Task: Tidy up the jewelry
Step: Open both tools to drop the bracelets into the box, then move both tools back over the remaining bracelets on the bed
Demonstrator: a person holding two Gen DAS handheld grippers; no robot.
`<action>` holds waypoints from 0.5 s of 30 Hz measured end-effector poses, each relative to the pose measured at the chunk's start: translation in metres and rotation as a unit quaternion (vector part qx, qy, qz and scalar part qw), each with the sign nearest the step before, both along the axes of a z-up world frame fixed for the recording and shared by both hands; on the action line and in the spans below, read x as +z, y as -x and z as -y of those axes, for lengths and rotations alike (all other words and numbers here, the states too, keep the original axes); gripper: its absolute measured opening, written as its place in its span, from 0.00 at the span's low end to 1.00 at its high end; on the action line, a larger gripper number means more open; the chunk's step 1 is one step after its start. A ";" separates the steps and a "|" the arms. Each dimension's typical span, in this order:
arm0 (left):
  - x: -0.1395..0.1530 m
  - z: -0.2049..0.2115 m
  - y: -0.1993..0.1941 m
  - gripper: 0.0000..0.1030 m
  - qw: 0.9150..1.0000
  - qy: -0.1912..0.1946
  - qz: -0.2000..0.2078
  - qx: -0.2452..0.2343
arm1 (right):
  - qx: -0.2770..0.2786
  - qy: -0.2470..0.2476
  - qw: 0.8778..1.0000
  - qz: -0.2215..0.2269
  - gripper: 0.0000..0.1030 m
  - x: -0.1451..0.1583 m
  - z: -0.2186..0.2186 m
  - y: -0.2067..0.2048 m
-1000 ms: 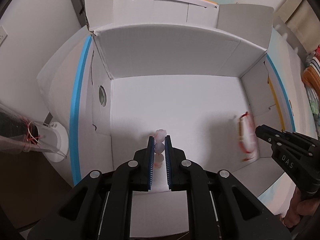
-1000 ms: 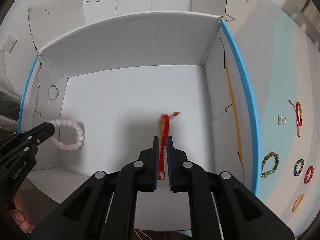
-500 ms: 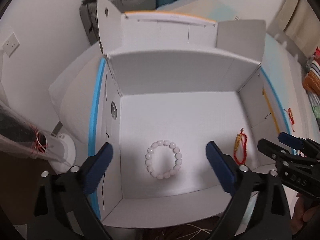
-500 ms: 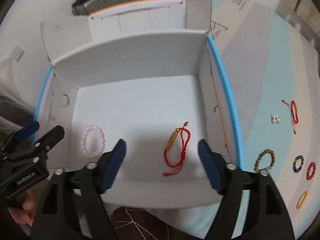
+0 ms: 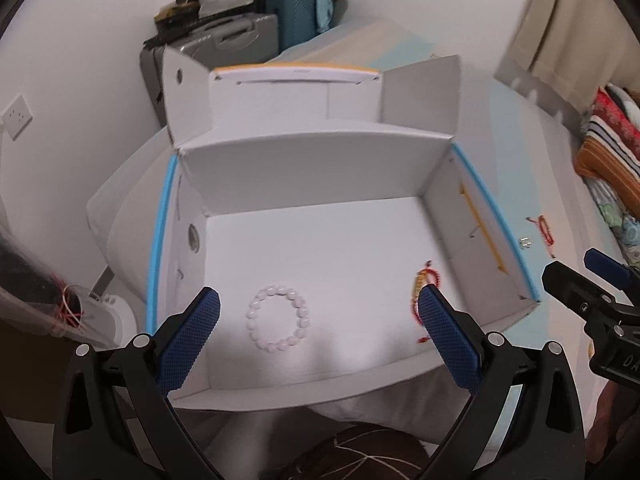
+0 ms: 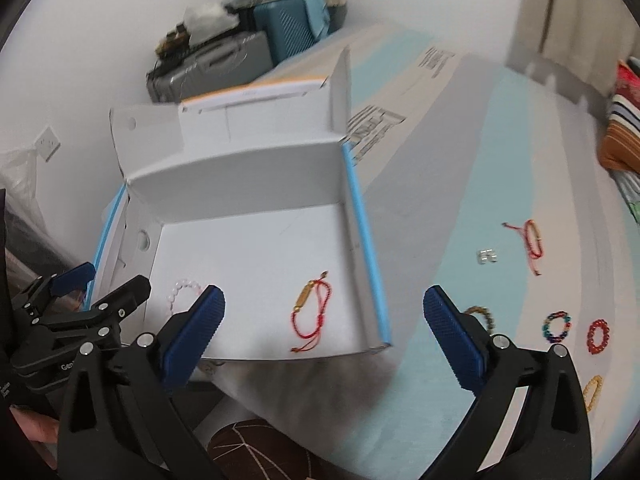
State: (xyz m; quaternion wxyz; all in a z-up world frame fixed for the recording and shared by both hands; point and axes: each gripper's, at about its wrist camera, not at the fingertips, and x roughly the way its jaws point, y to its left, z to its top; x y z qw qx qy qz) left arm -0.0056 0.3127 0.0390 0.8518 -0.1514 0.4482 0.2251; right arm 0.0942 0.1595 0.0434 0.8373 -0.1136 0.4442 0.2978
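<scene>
While both grippers hung above the near edge of the white box (image 5: 320,168), the left gripper (image 5: 318,336) had just spread its jaws wide, with nothing between them; the pale bead bracelet (image 5: 279,322) lay flat on the box floor, near left. The right gripper (image 6: 324,336) had likewise just been opening and gripped nothing, and the red cord bracelet (image 6: 312,312) rested on the floor towards the box's right wall. Well to the right, more bracelets (image 6: 556,326) lay scattered on the blue-striped bedcover (image 6: 460,200).
</scene>
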 end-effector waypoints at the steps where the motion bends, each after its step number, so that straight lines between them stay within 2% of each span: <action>1: 0.002 0.004 -0.001 0.95 1.000 -0.002 0.003 -0.005 | -0.005 -0.003 1.000 0.006 0.93 0.002 0.006 0.001; 7: 0.016 0.042 -0.011 0.95 0.999 -0.008 0.028 -0.046 | -0.043 -0.015 0.998 0.035 0.93 0.015 0.054 -0.002; 15: 0.026 0.094 -0.029 0.95 0.995 -0.008 0.047 -0.090 | -0.087 -0.015 0.995 0.050 0.93 0.022 0.115 -0.006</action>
